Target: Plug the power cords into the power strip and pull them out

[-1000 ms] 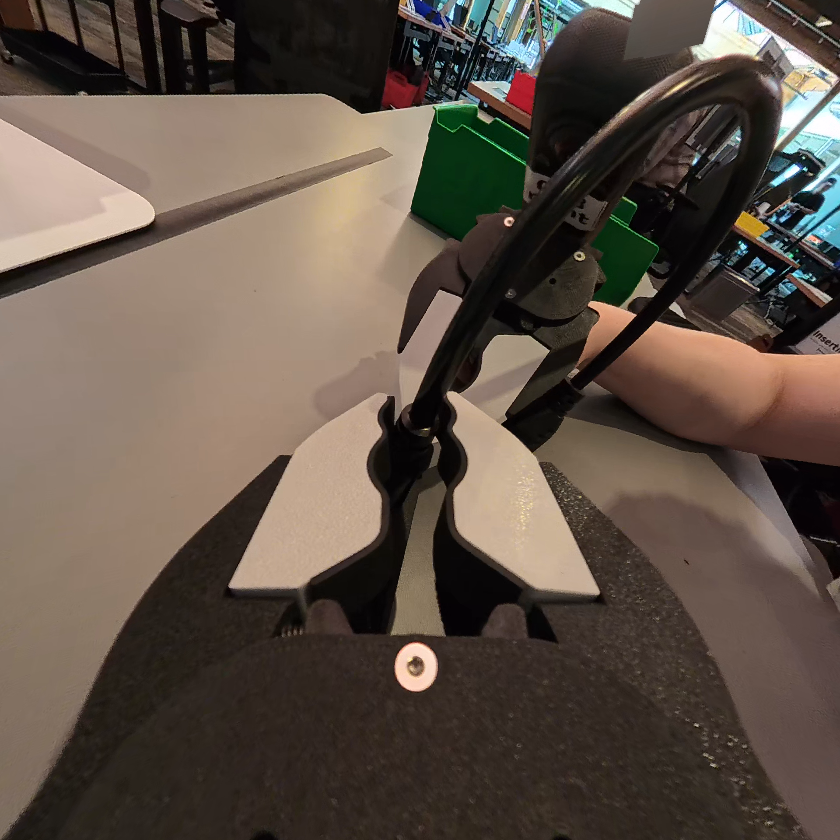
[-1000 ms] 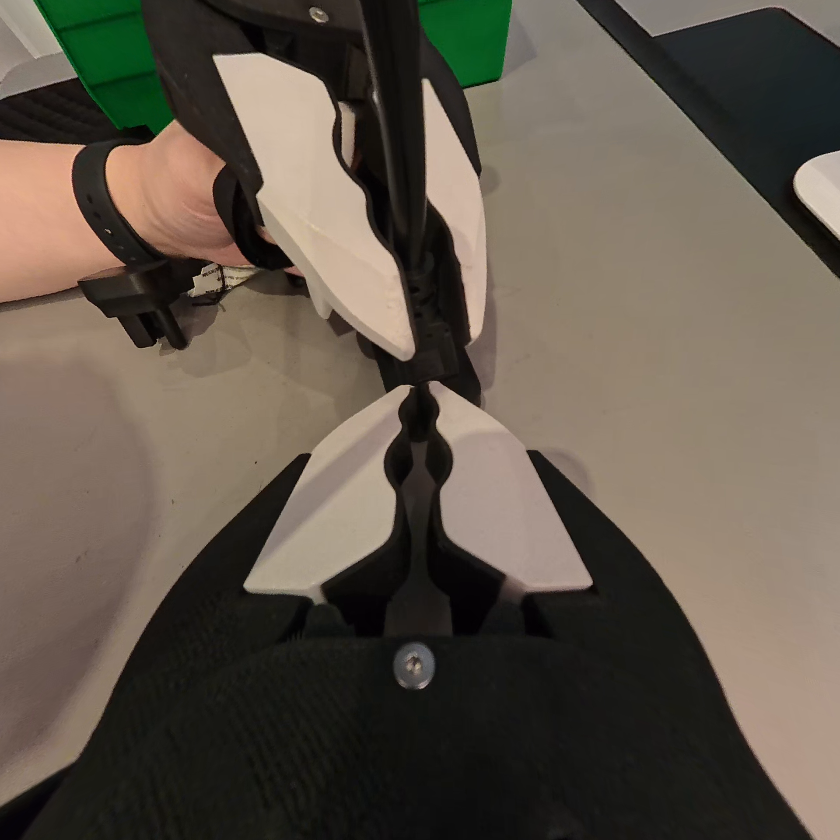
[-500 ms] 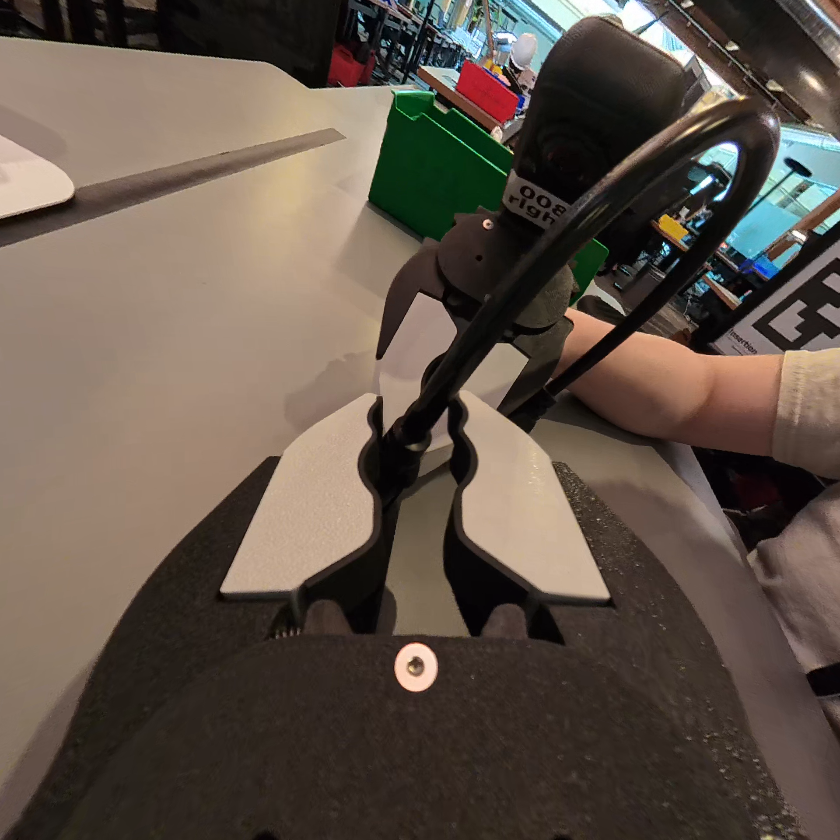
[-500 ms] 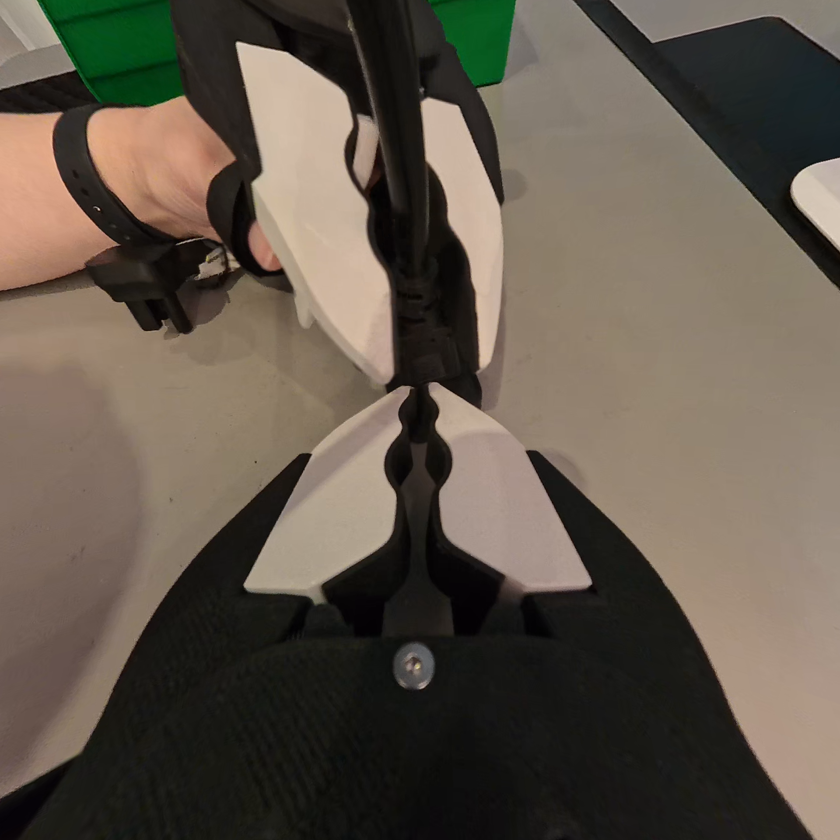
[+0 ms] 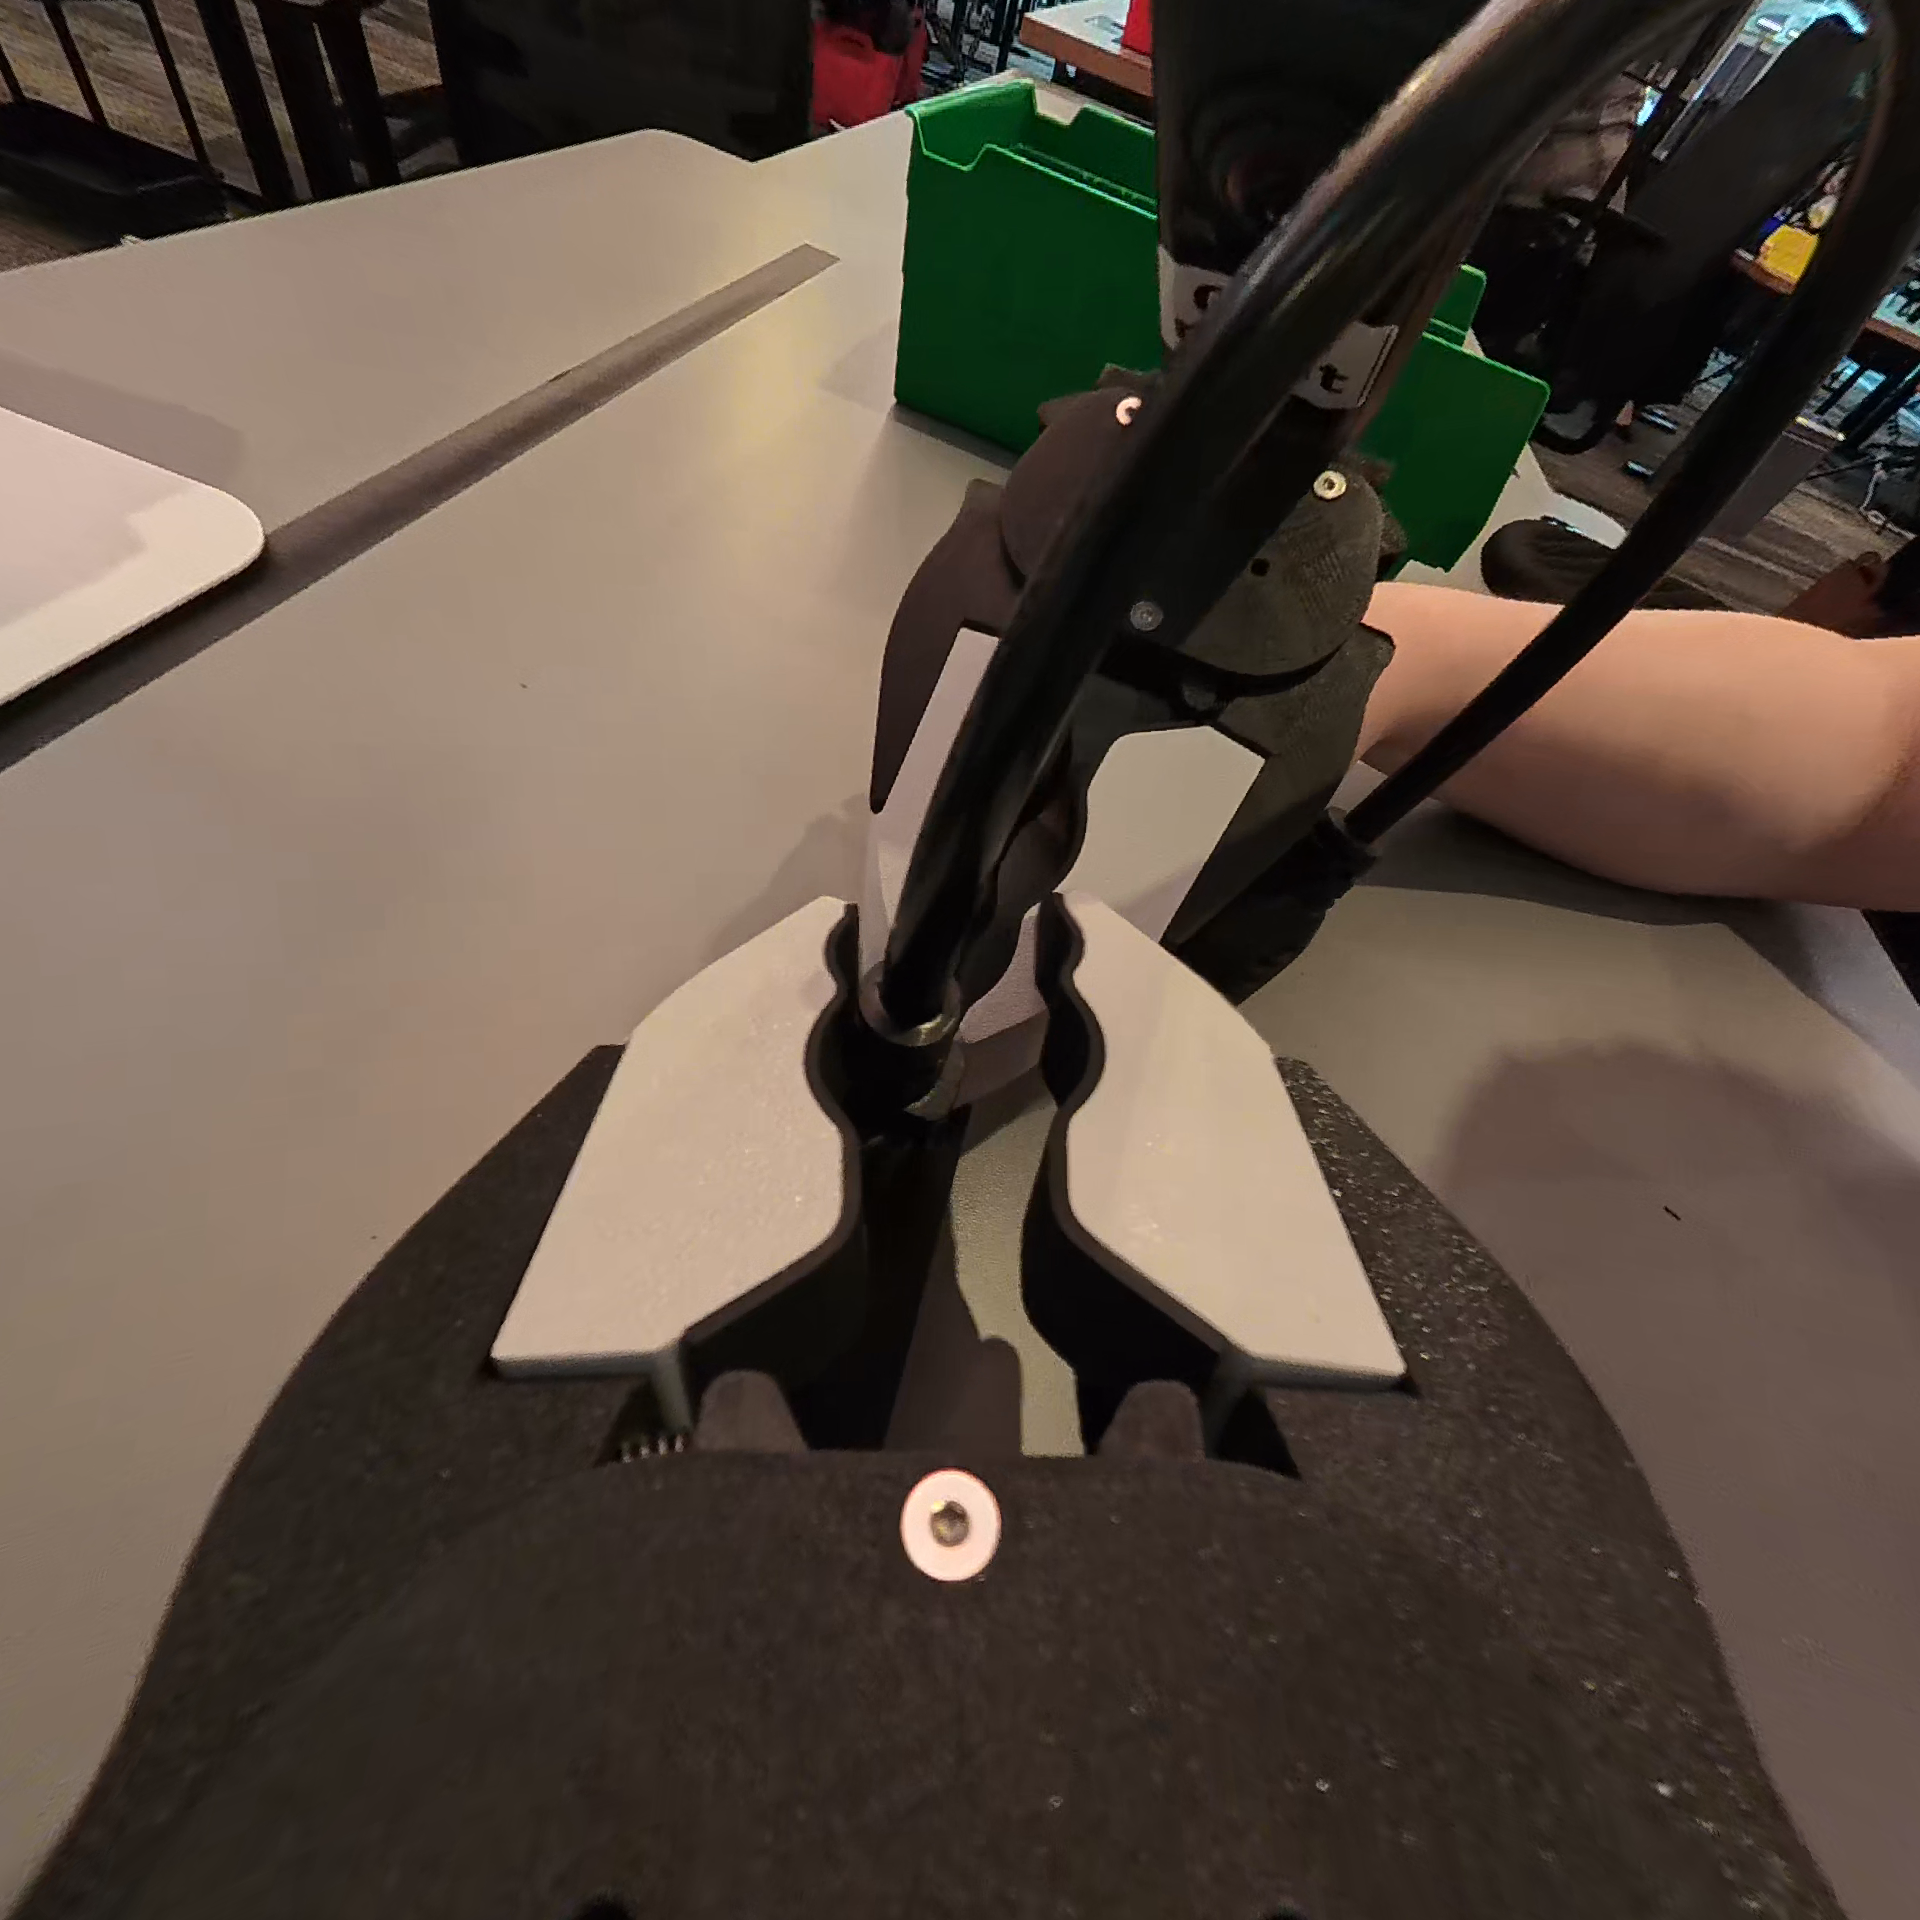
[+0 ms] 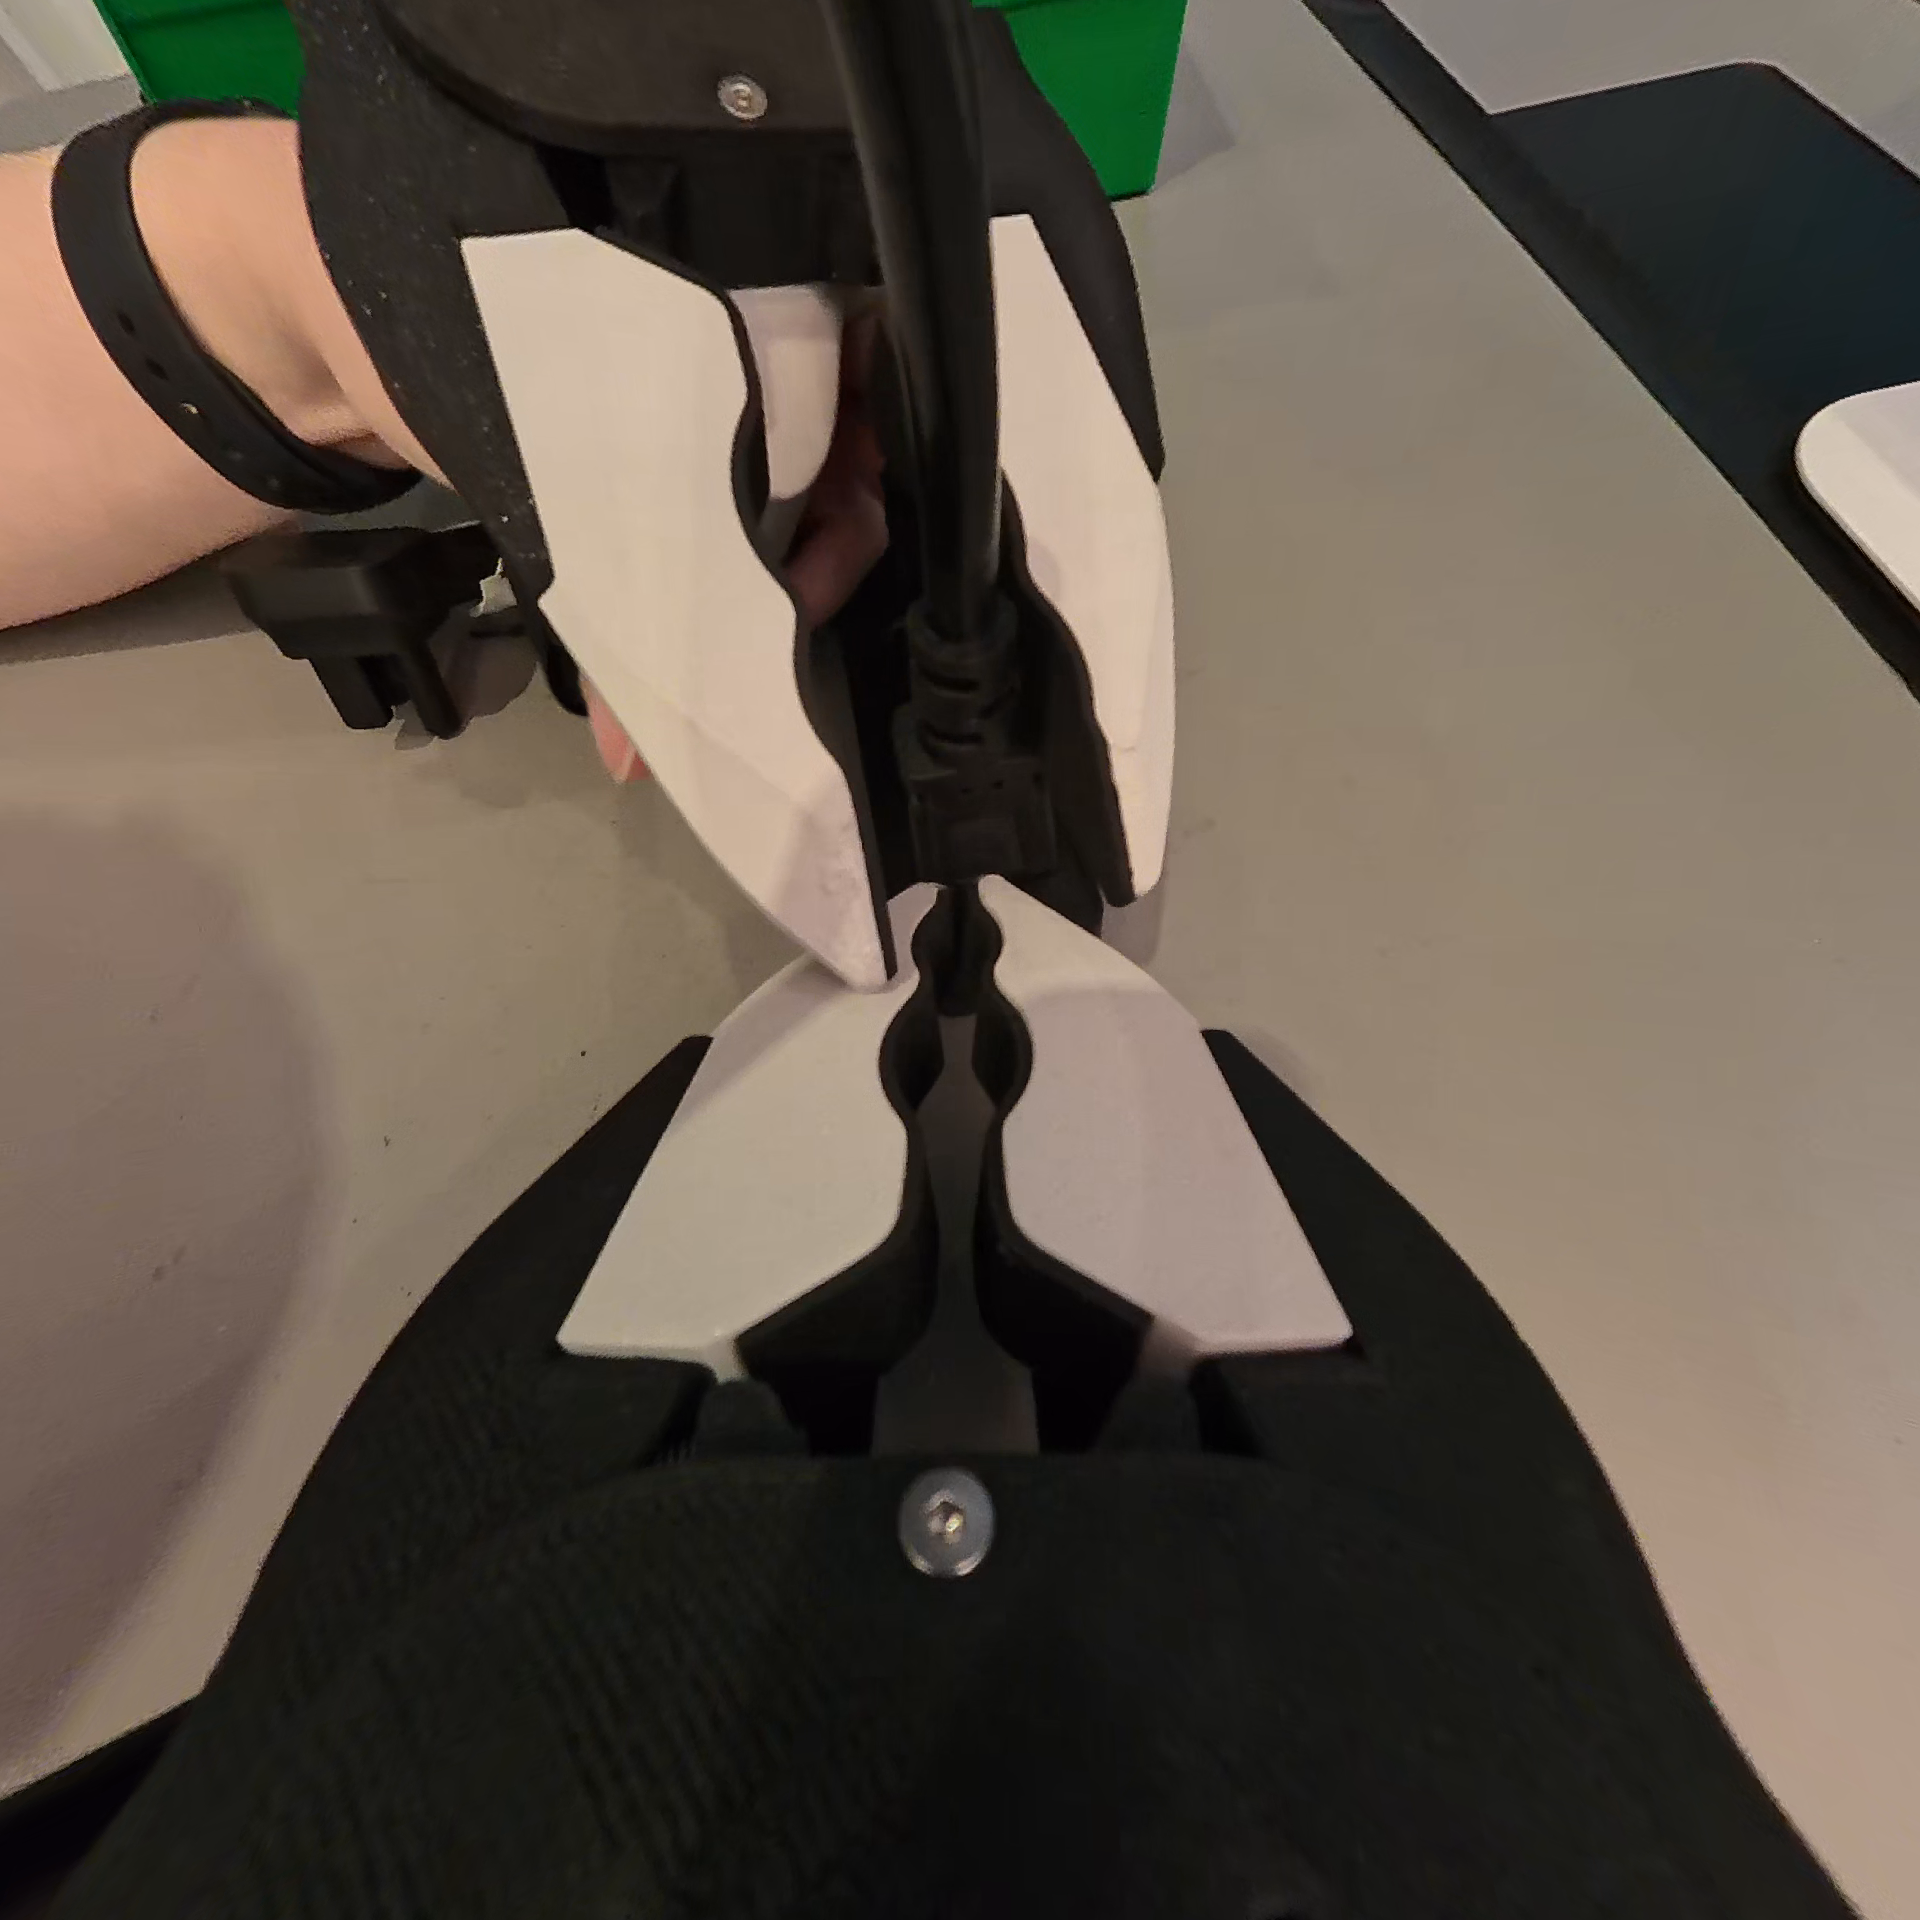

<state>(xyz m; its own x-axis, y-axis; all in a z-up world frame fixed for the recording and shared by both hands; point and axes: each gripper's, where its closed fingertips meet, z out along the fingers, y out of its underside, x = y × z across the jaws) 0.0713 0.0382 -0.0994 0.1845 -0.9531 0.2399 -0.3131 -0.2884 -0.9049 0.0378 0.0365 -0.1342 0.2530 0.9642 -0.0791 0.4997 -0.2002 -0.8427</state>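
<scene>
Left wrist view: we are loosening the left gripper [image 5: 940, 997] around the power cord [image 5: 1039, 727]; right gripper [image 6: 961, 935] is clenching its connector, so we are separating gently.

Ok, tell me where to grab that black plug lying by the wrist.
Take the black plug across its blocky body, coming from above: it lies flat on the table, prongs pointing toward the camera, so the body's sides are probably the easiest hold.

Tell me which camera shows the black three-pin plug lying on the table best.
The right wrist view: the black plug lies in the open on the table, below the person's wrist, pins visible. The left wrist view does not show it clearly.
</scene>
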